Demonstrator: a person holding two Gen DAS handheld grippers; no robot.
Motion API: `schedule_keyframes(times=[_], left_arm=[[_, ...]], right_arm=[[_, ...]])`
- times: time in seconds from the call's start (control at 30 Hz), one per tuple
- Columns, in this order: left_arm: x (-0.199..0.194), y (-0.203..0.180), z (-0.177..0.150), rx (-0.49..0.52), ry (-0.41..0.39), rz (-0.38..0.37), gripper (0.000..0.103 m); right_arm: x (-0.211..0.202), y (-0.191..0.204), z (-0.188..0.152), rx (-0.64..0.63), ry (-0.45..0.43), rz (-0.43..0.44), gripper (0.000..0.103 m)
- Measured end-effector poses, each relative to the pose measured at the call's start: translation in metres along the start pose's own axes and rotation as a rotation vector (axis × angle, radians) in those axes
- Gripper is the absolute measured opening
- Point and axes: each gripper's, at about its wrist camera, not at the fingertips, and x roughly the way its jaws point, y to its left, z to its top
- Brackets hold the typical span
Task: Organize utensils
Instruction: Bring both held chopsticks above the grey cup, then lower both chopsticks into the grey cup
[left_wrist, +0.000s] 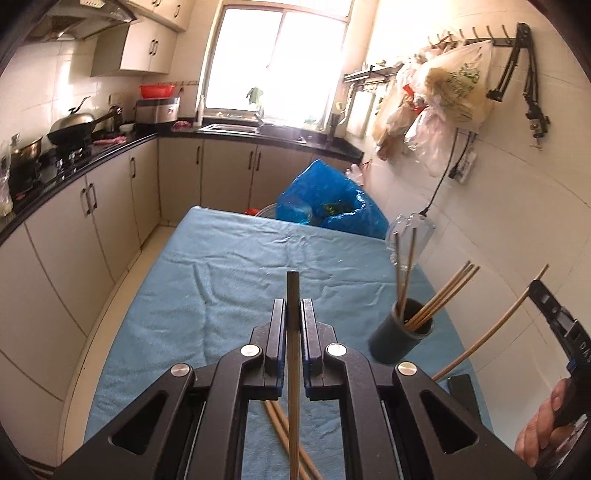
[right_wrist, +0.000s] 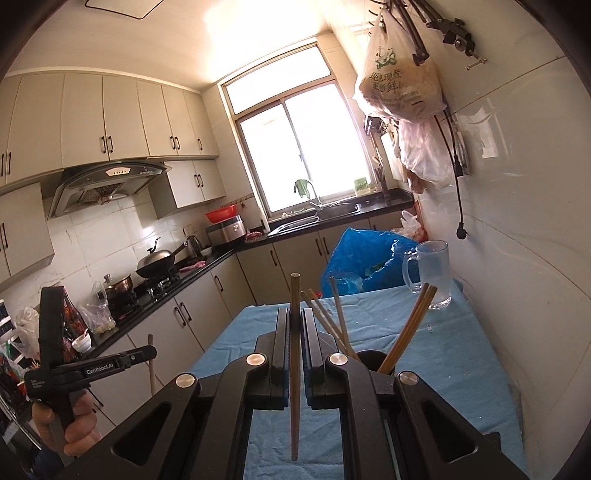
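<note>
Nearest me, both grippers' jaws are clamped on one upright chopstick each, left gripper (left_wrist: 294, 310) and right gripper (right_wrist: 294, 319), with the dark holder (right_wrist: 373, 360) at two o'clock, nearer the right.

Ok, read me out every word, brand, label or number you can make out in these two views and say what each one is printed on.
"GenRobot.AI": white print on the arm of the left gripper, seen from the right wrist.
Smaller white print further back on that body: too small to read.
Green Chinese characters and a green logo on the hanging plastic bag: too blurred to read reliably.
White letters on the right gripper, at the frame edge: cut off, unreadable.
Nothing else legible.
</note>
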Motion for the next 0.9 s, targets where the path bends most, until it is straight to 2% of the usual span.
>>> schedule_keyframes(times=[0.33,0.53,0.8,0.9], left_arm=[[-0.005,-0.048,0.031,0.052,-0.075,-0.077,0.007],[0.002,-0.077,0.059,0.043,-0.136,-0.116,0.007],[0.039,-0.103,0.092,-0.022,-0.202,-0.148,0.007],[0.055,-0.11,0.1,-0.038,-0.227,-0.147,0.007]], right_arm=[[-0.011,-0.012,0.01,0.007,-0.043,-0.026,0.006],[-0.014,-0.021,0.026,0.006,-0.092,-0.064,0.006],[-0.001,-0.041,0.046,0.028,-0.17,-0.151,0.006],[0.011,-0.05,0.05,0.037,-0.173,-0.185,0.006]])
